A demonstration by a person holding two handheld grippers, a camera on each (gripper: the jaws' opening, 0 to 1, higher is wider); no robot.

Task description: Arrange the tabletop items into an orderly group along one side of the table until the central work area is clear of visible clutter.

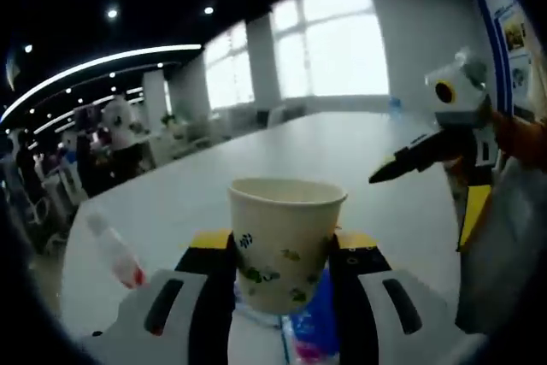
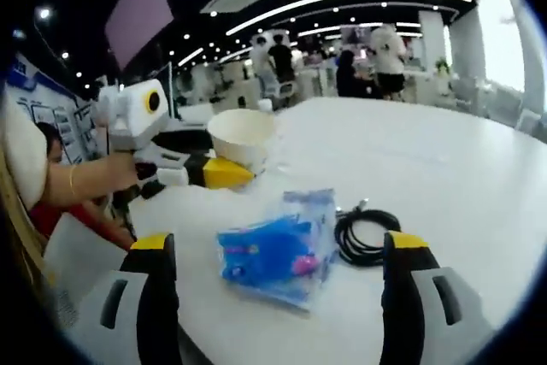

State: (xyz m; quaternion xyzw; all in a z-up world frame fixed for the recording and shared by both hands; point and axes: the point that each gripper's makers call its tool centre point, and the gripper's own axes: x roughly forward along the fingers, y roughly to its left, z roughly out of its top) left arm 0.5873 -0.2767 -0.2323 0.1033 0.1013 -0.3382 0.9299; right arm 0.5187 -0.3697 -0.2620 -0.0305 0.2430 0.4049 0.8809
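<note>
1. Your right gripper (image 2: 282, 279) is hovering over the white table (image 2: 444, 168), jaws spread wide apart and gripping nothing.
2. A blue plastic packet (image 2: 273, 250) is lying between those jaws, with a coiled black cable (image 2: 363, 232) just beside it.
3. Your left gripper (image 2: 214, 164) is coming in from the left, holding a paper cup (image 2: 241, 136) up off the table.

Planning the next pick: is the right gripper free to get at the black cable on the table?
Probably yes. The right gripper is open and empty, and the coiled black cable lies uncovered just ahead, beside the blue plastic bag. The left gripper, holding the paper cup, sits further off.
</note>
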